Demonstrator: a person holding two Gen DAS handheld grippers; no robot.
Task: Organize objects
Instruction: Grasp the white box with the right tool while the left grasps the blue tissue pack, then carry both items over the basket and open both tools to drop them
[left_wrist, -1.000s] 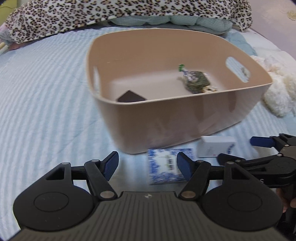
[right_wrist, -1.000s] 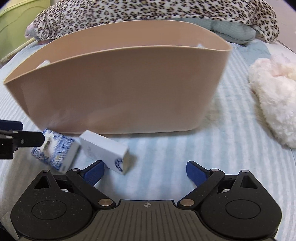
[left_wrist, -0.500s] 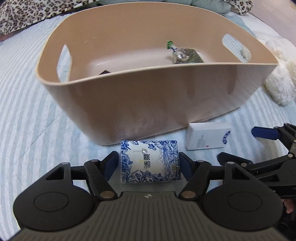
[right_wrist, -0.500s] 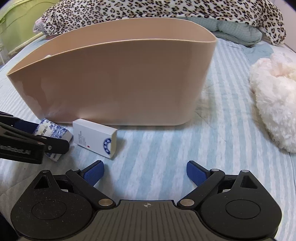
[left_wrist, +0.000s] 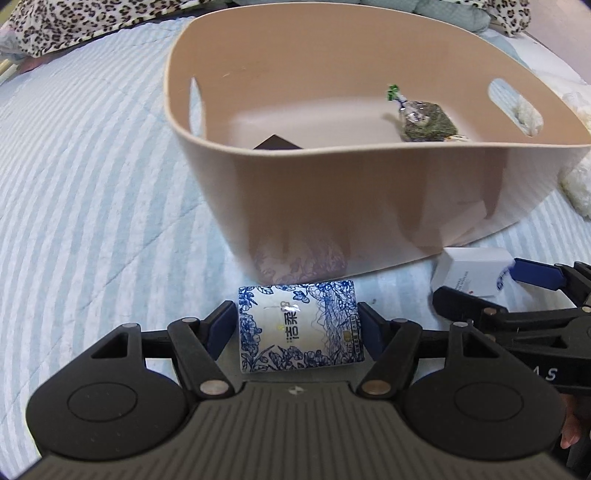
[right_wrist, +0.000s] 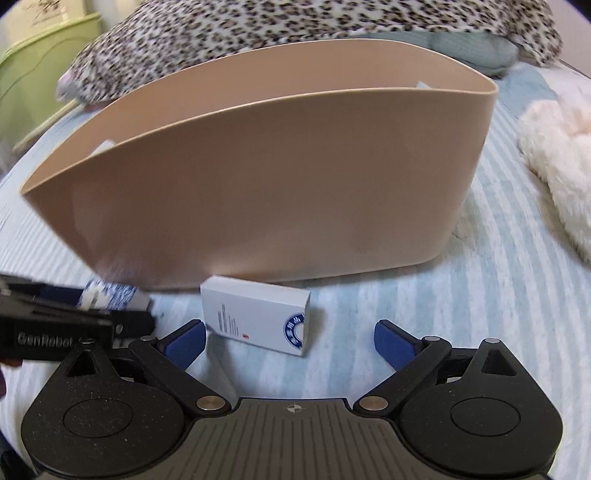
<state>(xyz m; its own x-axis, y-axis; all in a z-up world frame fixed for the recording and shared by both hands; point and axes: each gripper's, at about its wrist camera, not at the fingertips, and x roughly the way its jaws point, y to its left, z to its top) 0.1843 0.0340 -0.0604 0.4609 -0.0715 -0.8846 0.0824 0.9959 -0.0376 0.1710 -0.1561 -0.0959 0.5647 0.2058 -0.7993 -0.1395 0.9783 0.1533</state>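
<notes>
A blue-and-white patterned tissue pack (left_wrist: 299, 326) lies on the striped bedspread in front of the tan plastic bin (left_wrist: 369, 206). My left gripper (left_wrist: 297, 328) is shut on the pack, one pad at each side. A white box with a blue round logo (right_wrist: 258, 319) lies beside it; it also shows in the left wrist view (left_wrist: 474, 271). My right gripper (right_wrist: 290, 341) is open around the box, its left pad (right_wrist: 184, 341) close to the box's left end. The bin holds a green wrapped packet (left_wrist: 424, 123) and a dark flat item (left_wrist: 277, 144).
A white fluffy toy (right_wrist: 554, 162) lies on the bed right of the bin. A leopard-print blanket (right_wrist: 295, 22) and a teal pillow (right_wrist: 472, 46) lie behind the bin. A green piece of furniture (right_wrist: 33, 55) stands at the far left.
My left gripper has closed onto the tissue pack and rose a little, showing more of the bin's inside. My right gripper moved forward and left until the white box sits between its fingers.
</notes>
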